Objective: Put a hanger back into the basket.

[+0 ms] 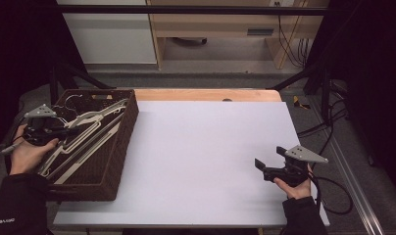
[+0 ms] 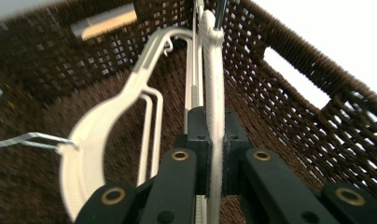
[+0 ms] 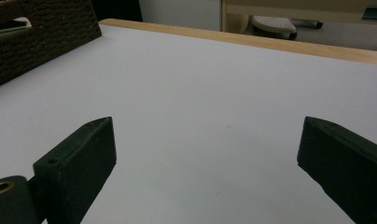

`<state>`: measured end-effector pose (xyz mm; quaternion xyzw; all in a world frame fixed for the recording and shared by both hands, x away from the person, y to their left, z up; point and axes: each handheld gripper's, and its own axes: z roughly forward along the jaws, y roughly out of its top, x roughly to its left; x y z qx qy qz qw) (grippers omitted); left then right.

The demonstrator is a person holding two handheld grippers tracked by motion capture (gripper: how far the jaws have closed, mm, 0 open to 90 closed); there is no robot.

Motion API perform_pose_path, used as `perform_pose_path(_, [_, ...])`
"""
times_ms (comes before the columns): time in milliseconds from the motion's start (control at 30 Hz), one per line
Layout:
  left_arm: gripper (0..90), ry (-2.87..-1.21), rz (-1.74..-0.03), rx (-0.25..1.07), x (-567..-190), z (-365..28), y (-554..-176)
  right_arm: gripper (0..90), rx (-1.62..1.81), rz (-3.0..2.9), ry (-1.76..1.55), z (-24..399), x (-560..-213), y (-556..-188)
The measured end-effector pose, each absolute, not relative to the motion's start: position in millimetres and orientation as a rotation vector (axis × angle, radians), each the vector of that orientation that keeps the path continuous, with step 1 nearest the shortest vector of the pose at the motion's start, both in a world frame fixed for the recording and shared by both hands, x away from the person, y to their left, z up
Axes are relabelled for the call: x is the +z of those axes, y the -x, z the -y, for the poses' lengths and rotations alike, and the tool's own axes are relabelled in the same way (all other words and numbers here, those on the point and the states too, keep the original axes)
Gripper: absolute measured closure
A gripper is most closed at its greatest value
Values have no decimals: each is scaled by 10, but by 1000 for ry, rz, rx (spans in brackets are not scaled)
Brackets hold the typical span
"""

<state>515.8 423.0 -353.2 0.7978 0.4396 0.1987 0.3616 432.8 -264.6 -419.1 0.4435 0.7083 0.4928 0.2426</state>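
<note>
In the high view, a dark woven basket (image 1: 115, 147) sits at the table's (image 1: 206, 161) nine o'clock edge, with several cream hangers (image 1: 88, 128) lying inside it. The left gripper (image 1: 71, 130) reaches into the basket from nine o'clock and meets one of the hangers. The right gripper (image 1: 268, 166) hovers over the bare white top at about four o'clock, well apart from the basket.

In the left gripper view, the jaws are clamped on the thin edge of a cream hanger (image 2: 216, 116) that runs toward twelve o'clock; another hanger (image 2: 95, 140) curves at nine o'clock on the basket floor (image 2: 289, 140).

In the right gripper view, the right gripper (image 3: 207, 161) has its jaws spread wide with nothing between them above the white table (image 3: 200, 84); the basket corner (image 3: 42, 32) shows at ten o'clock.
</note>
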Motion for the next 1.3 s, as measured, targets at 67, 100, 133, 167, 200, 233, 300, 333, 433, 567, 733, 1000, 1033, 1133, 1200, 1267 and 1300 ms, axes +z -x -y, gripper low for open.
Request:
perform_pose_path(67, [855,-2047,-1155,493,-3609,-4243,-5168,49,1351,-1934,-1216,2645,-4189,-4325])
perform_pose_path(100, [854,-2048,-1164,484,-3642,-4242,-5174,49,1349,-1935,-1214,2647,-4189,-4326])
perform_pose_path(133, [853,-2053,-1175,475,-3675,-4238,-5178,49,1349,-1935,-1213,2647,-4189,-4327])
perform_pose_path(167, [851,-2052,-1192,470,-3703,-4242,-5180,49,1351,-1935,-1214,2646,-4189,-4326])
perform_pose_path(200, [848,-2050,-1208,453,-3729,-4258,-5181,49,1352,-1934,-1218,2645,-4188,-4325])
perform_pose_path(233, [845,-2057,-1227,451,-3754,-4273,-5179,49,1351,-1935,-1214,2647,-4187,-4326])
perform_pose_path(300, [840,-2023,-1251,449,-3775,-4314,-5165,49,1356,-1933,-1212,2646,-4184,-4325])
perform_pose_path(333, [837,-2011,-1263,458,-3778,-4314,-5160,49,1358,-1936,-1208,2651,-4183,-4323])
perform_pose_path(433, [821,-2022,-1299,493,-3757,-4289,-5145,49,1352,-1933,-1215,2644,-4186,-4325])
perform_pose_path(567, [689,-1952,-1340,590,-3666,-4303,-5039,49,1352,-1938,-1215,2635,-4190,-4326])
perform_pose_path(733, [552,-1817,-1328,668,-3526,-4280,-4833,48,1353,-1933,-1214,2638,-4185,-4322])
perform_pose_path(1000, [371,-1720,-1100,661,-3412,-3842,-4478,46,1369,-1928,-1206,2654,-4172,-4312])
perform_pose_path(1033, [347,-1714,-1077,653,-3417,-3775,-4452,46,1381,-1923,-1213,2649,-4168,-4308])
perform_pose_path(1133, [254,-1696,-1019,639,-3455,-3579,-4393,46,1383,-1918,-1205,2660,-4161,-4301])
perform_pose_path(1200, [190,-1686,-978,613,-3493,-3467,-4367,46,1391,-1914,-1208,2665,-4154,-4293])
perform_pose_path(1267, [126,-1698,-958,619,-3529,-3361,-4344,45,1398,-1910,-1201,2675,-4146,-4285])
perform_pose_path(1300, [111,-1706,-948,608,-3545,-3316,-4334,45,1400,-1909,-1191,2683,-4144,-4284])
